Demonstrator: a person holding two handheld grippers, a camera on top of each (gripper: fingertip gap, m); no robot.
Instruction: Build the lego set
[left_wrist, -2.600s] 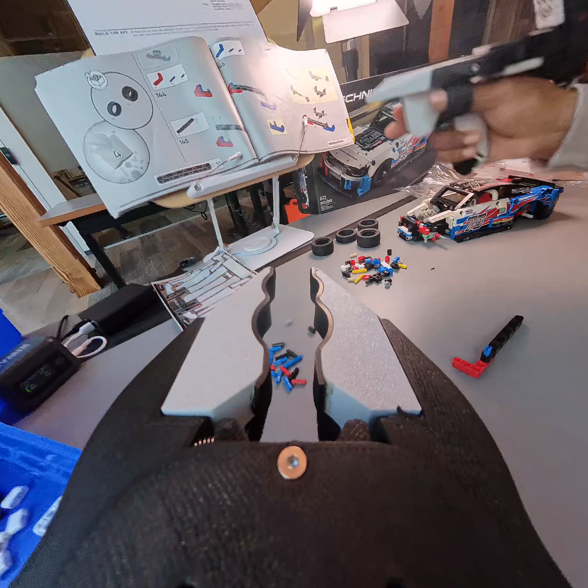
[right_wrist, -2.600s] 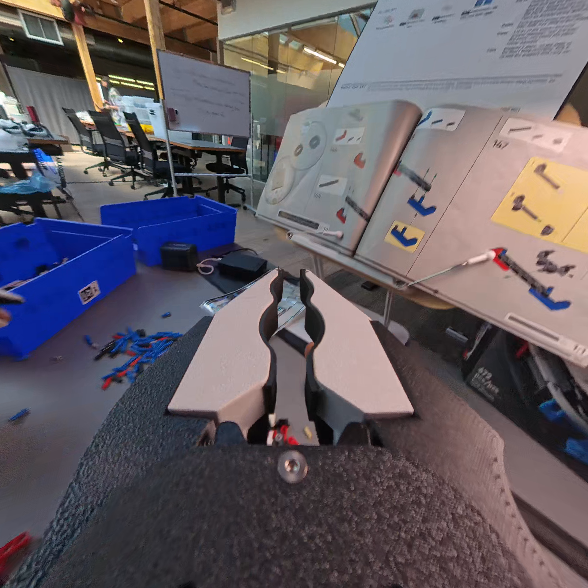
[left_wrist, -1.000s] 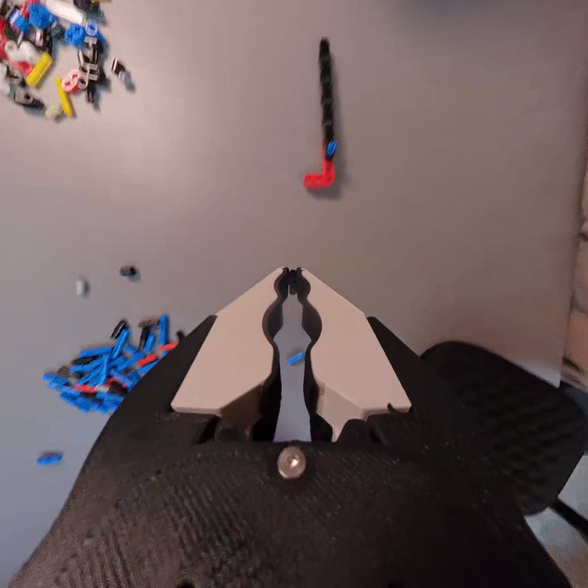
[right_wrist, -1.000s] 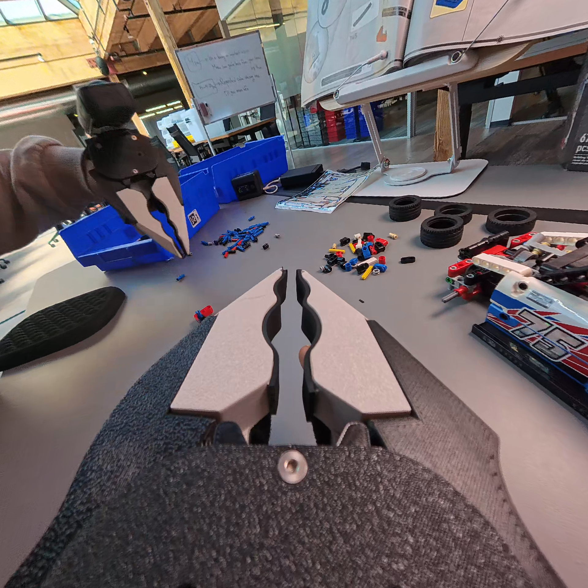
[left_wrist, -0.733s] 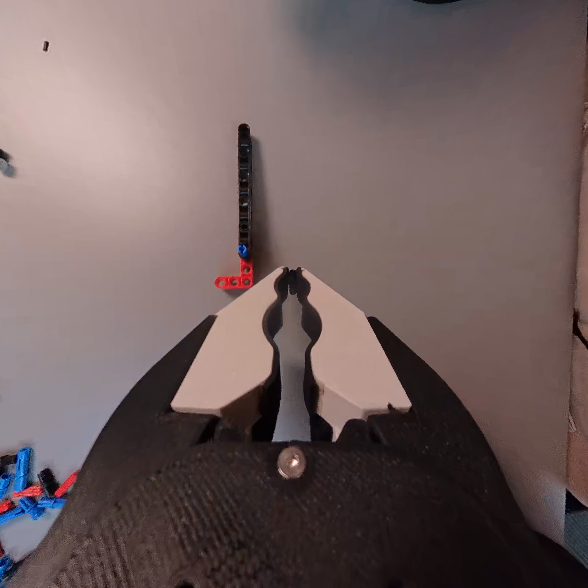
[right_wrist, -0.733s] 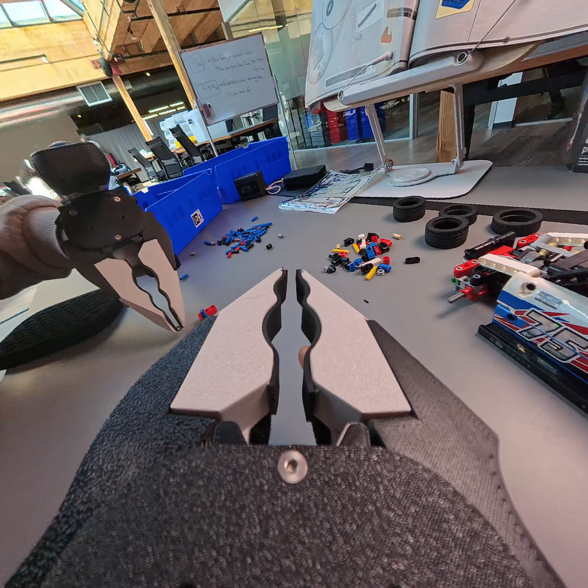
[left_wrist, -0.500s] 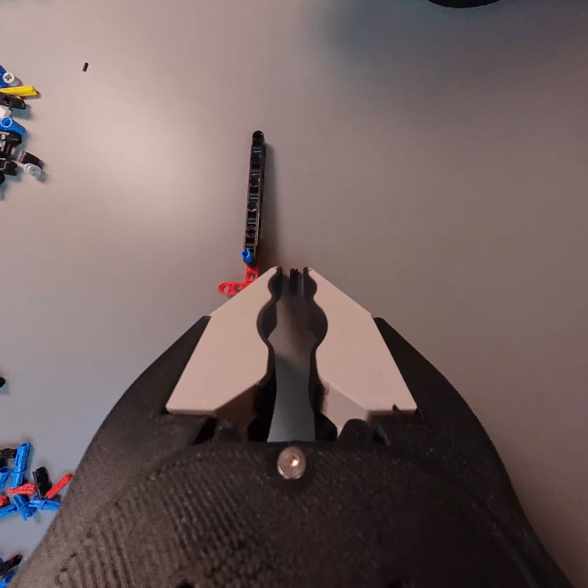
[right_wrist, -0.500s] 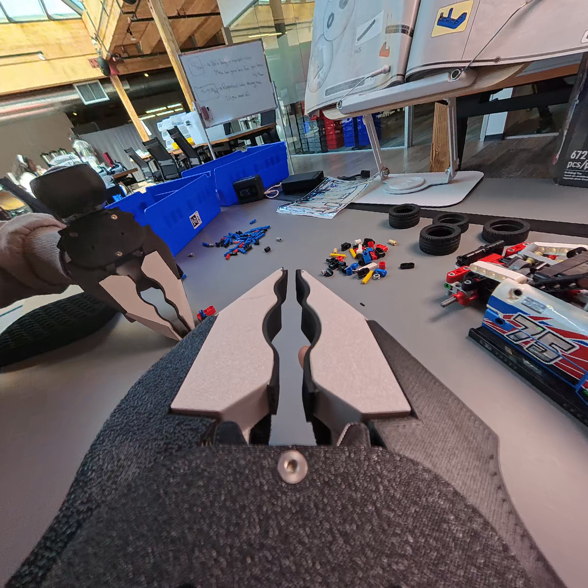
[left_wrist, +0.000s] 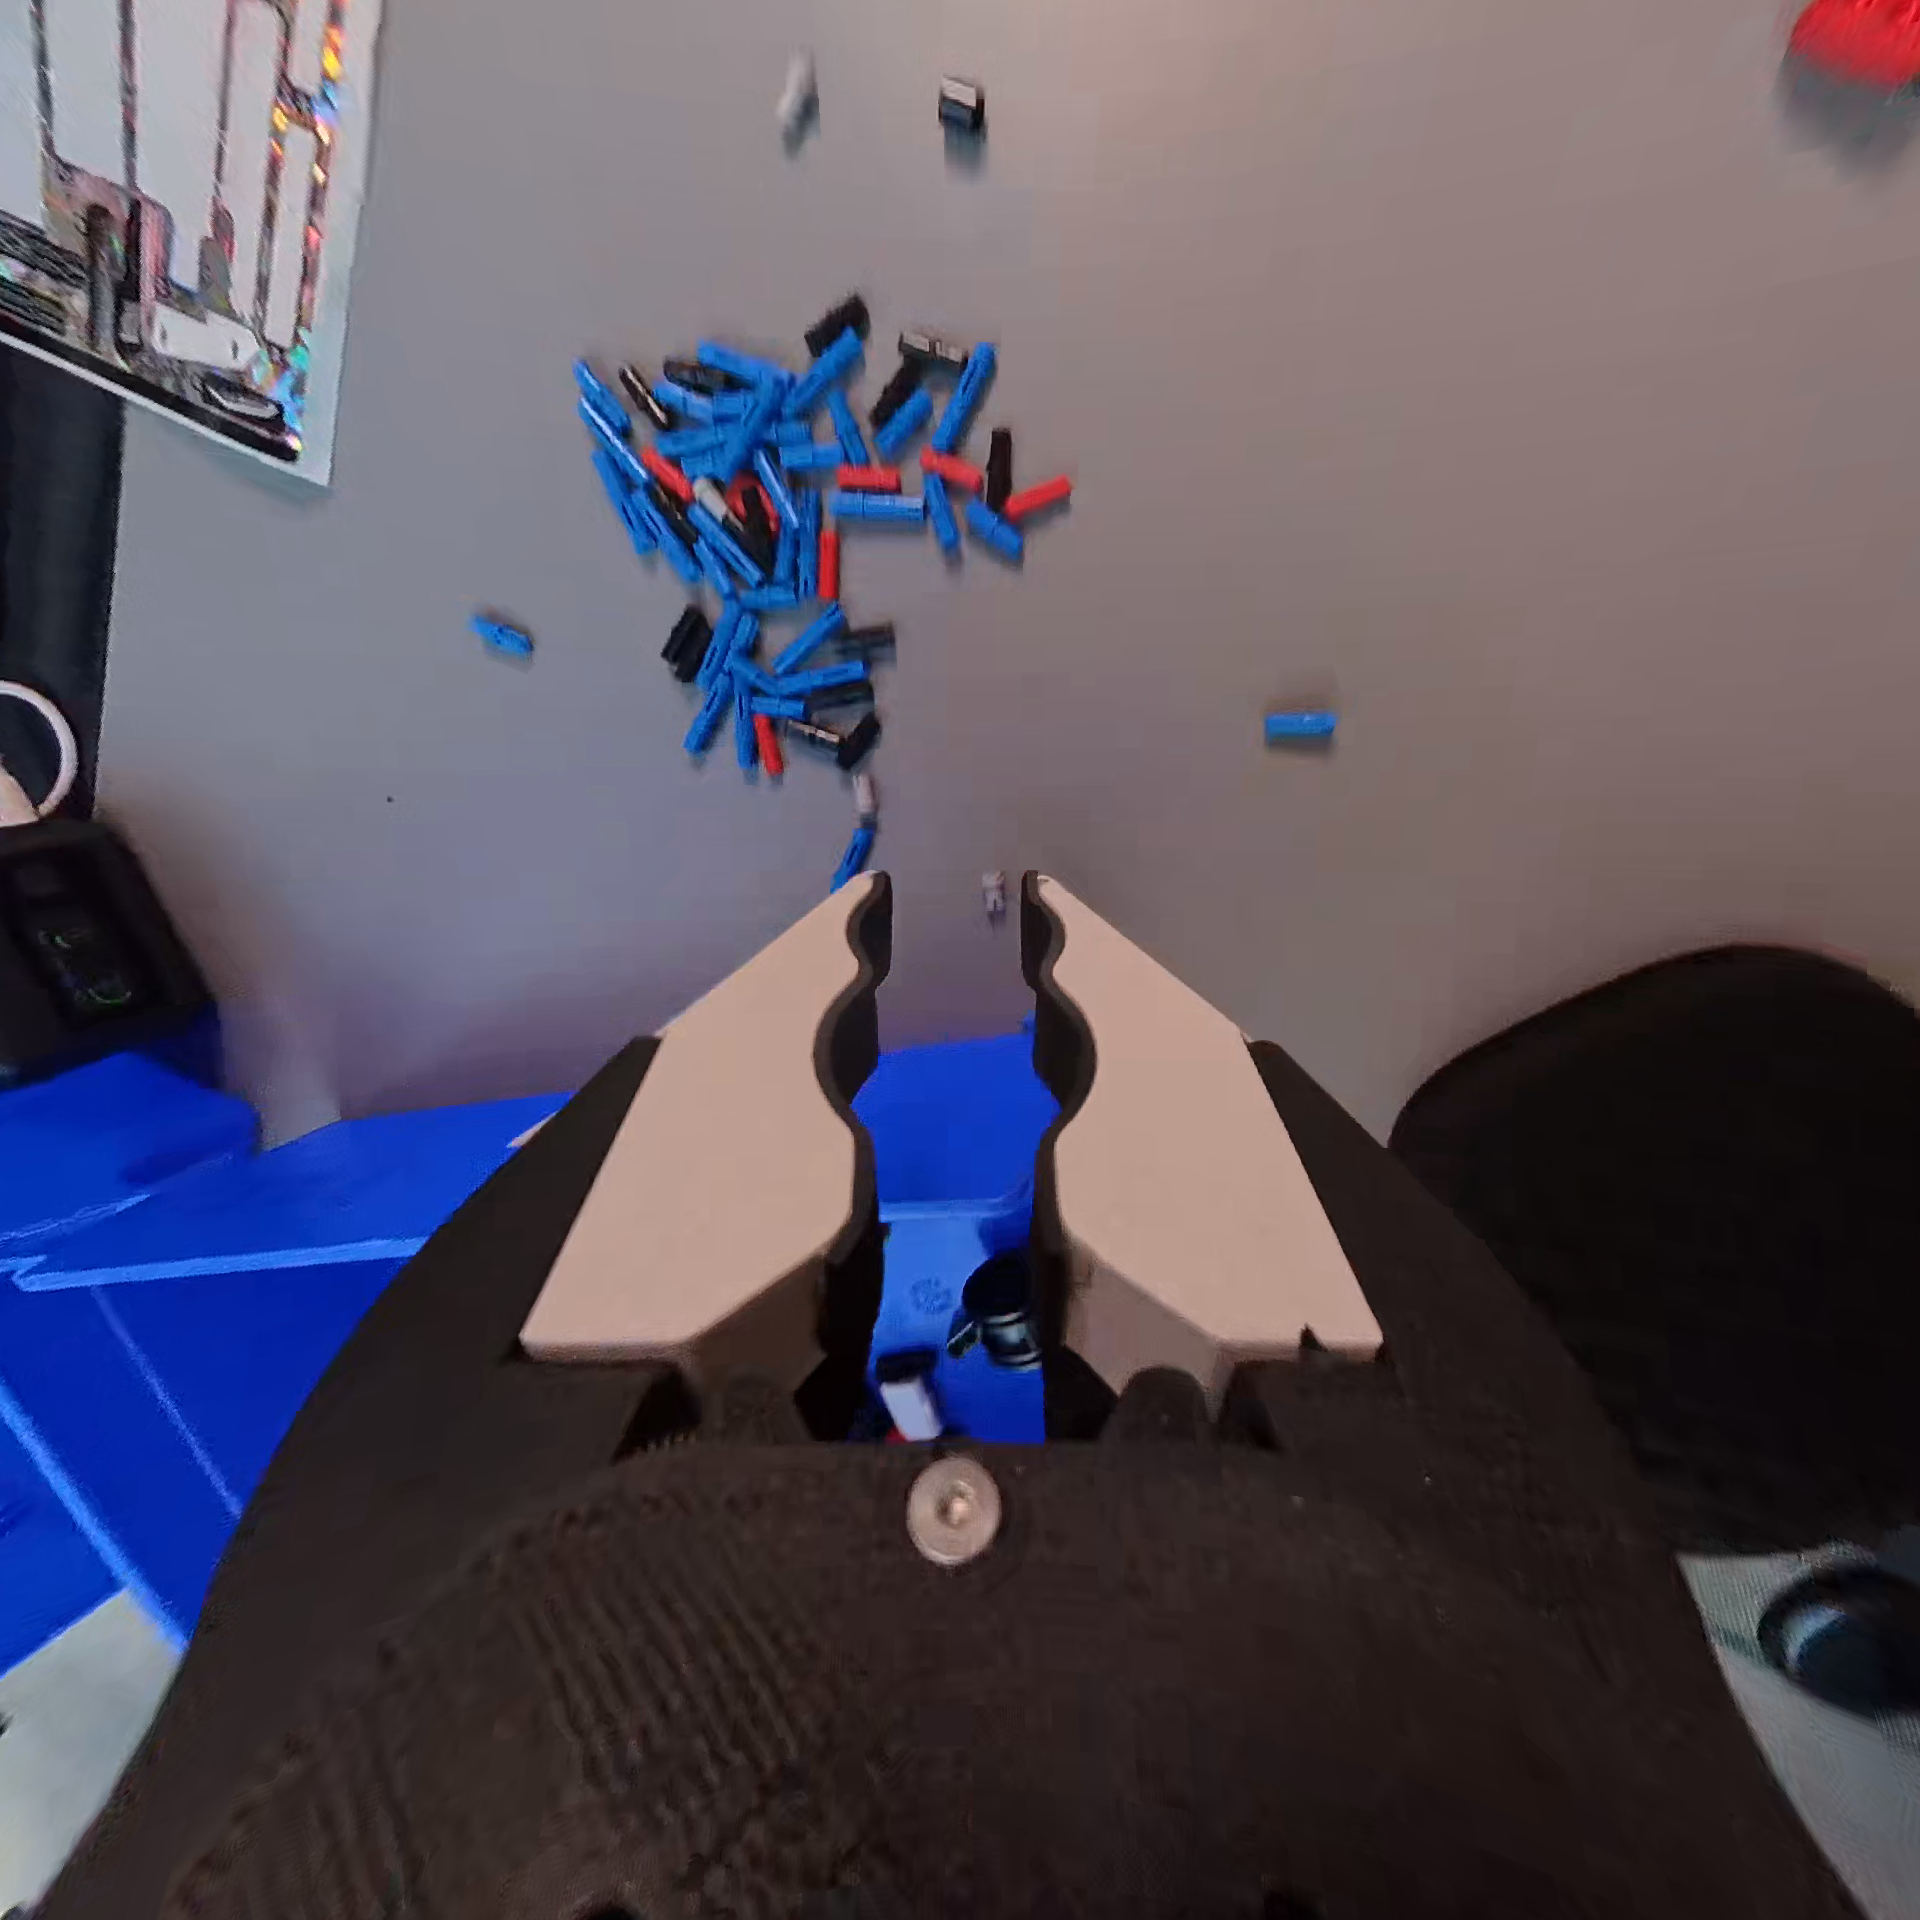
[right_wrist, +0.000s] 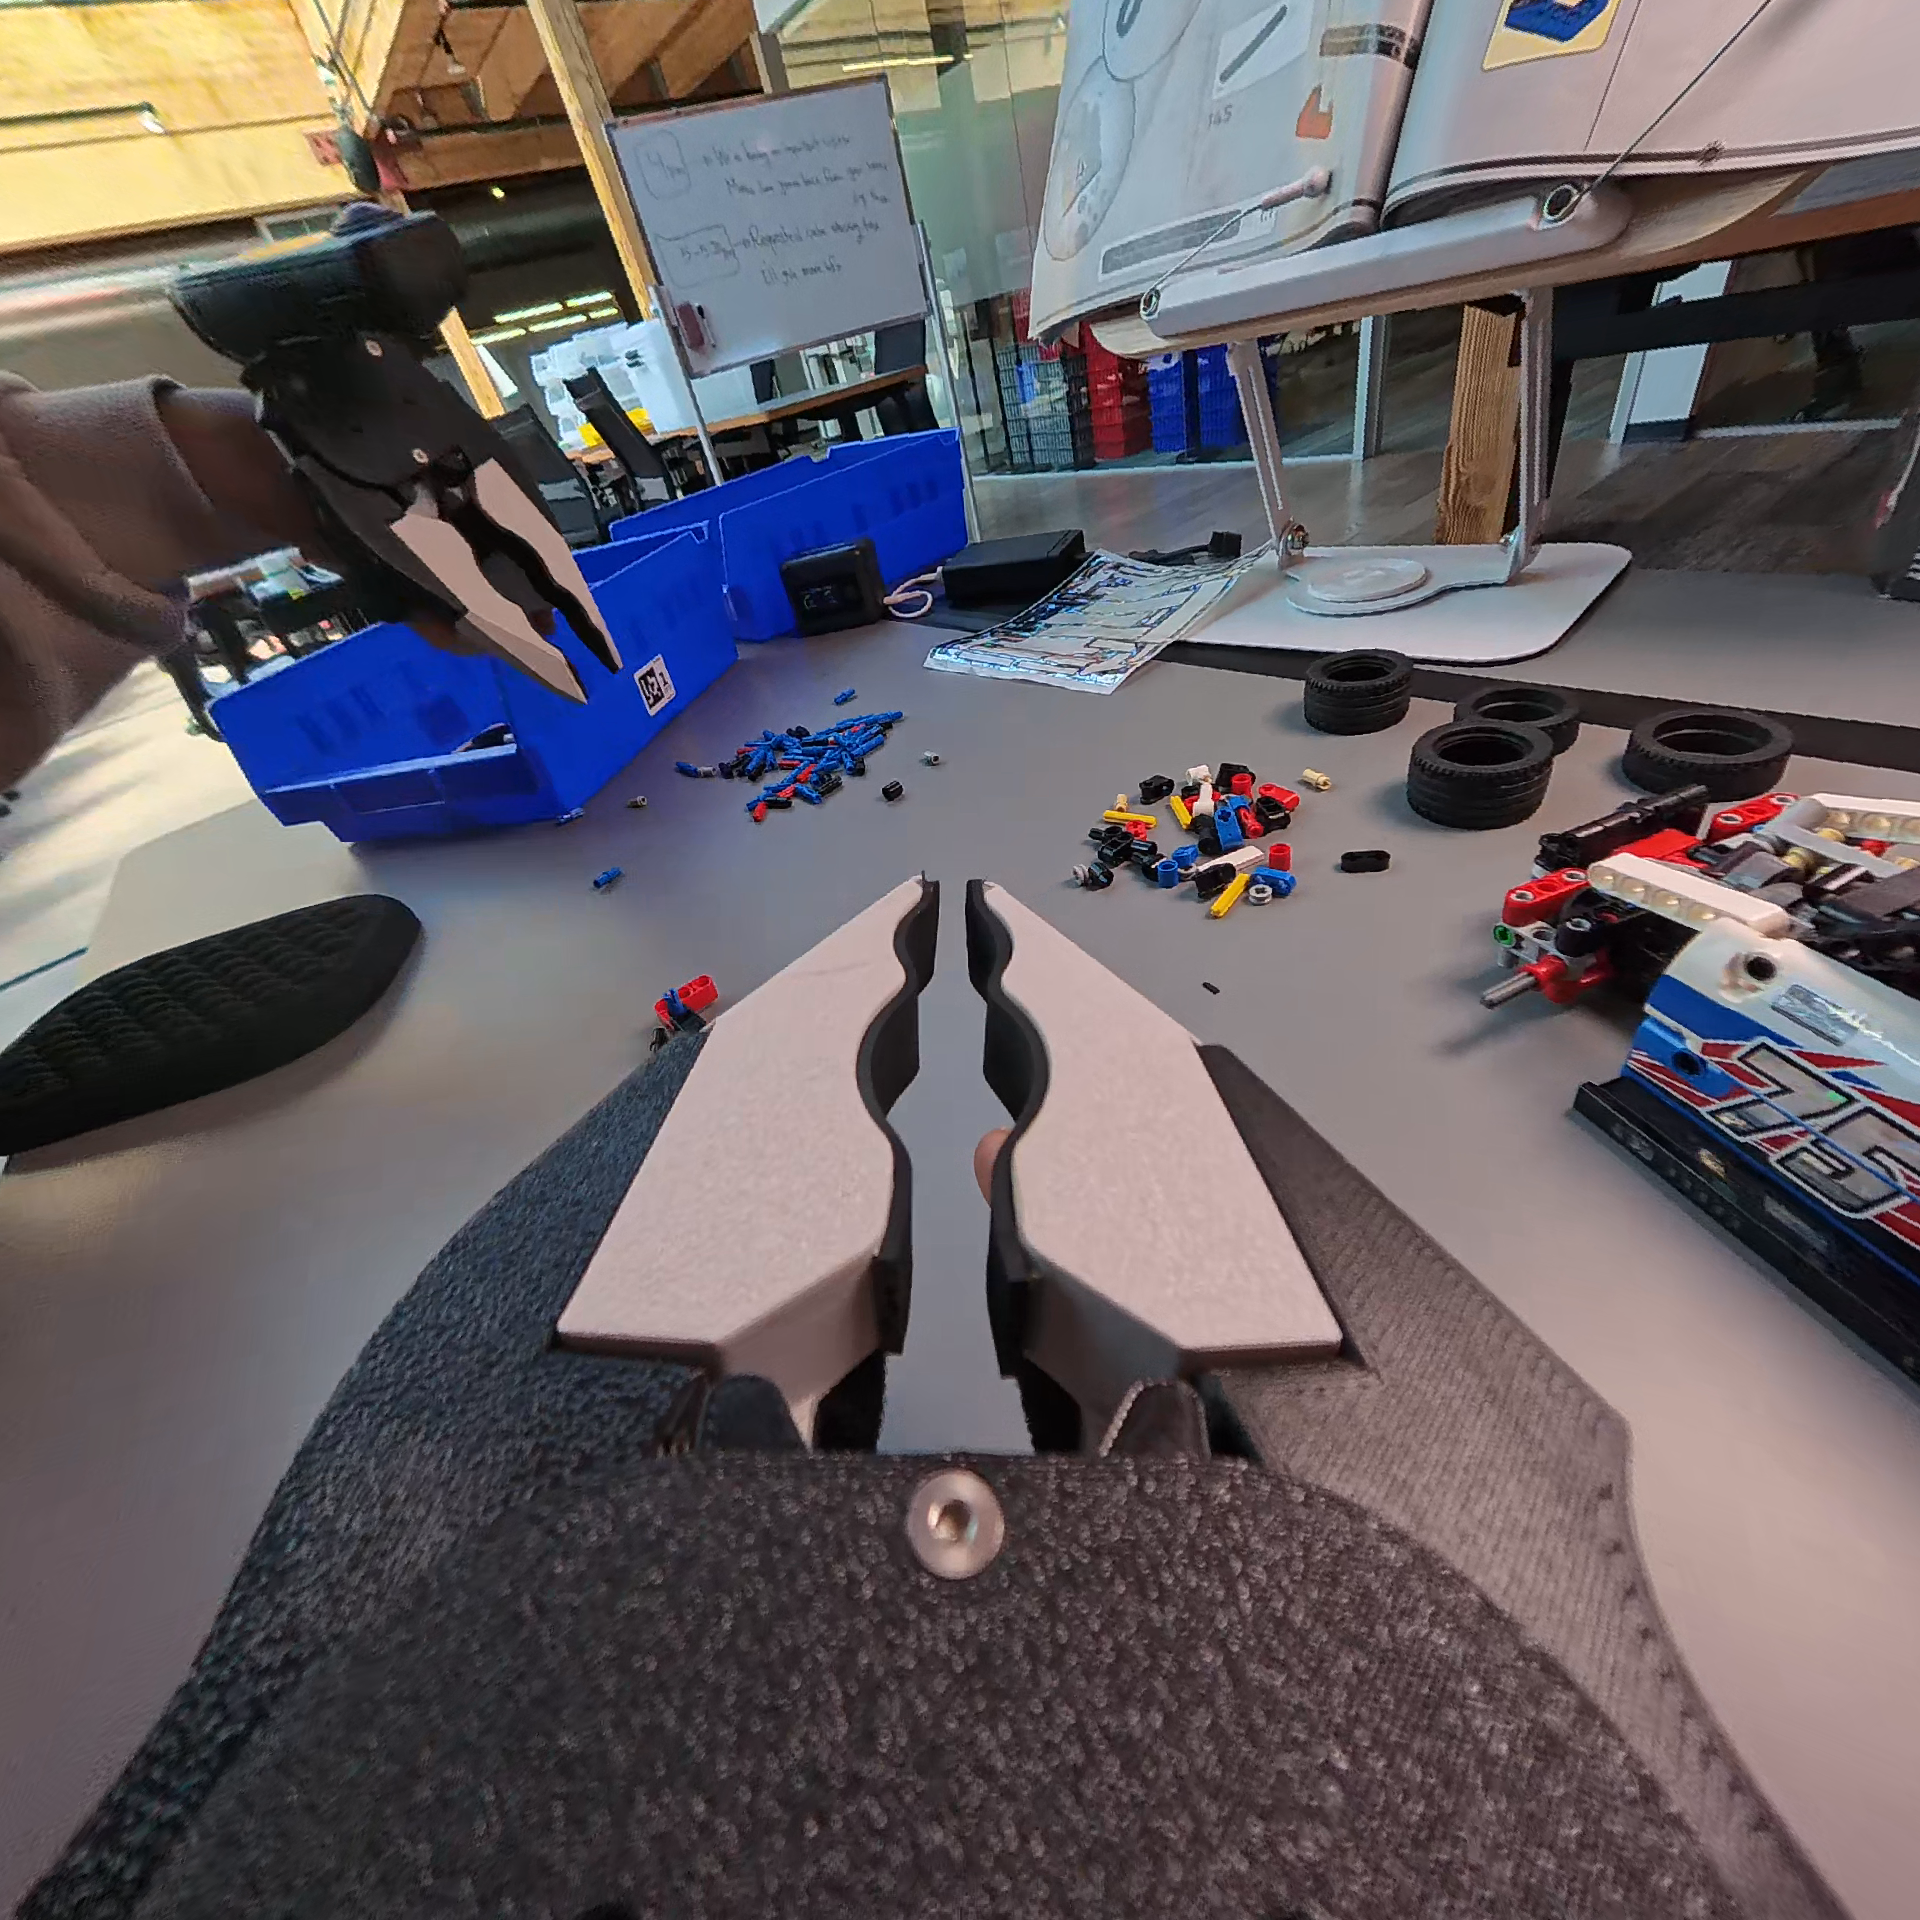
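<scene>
moved: left claw (left_wrist: 954, 902) swings off red-and-black beam piece (right_wrist: 686, 1000) to pile of pins (left_wrist: 800, 540), now spread, empty | right claw (right_wrist: 951, 889) nearly pressed together, empty | progress: car (right_wrist: 1745, 997) mostly built on worktop (right_wrist: 520, 1039); tyres (right_wrist: 1475, 771) unmounted, loose parts (right_wrist: 1205, 826) left

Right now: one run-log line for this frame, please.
left gripper: open, empty, above pin pile | right gripper: narrow gap, empty, above table | car: partly built | tyres: loose
</scene>
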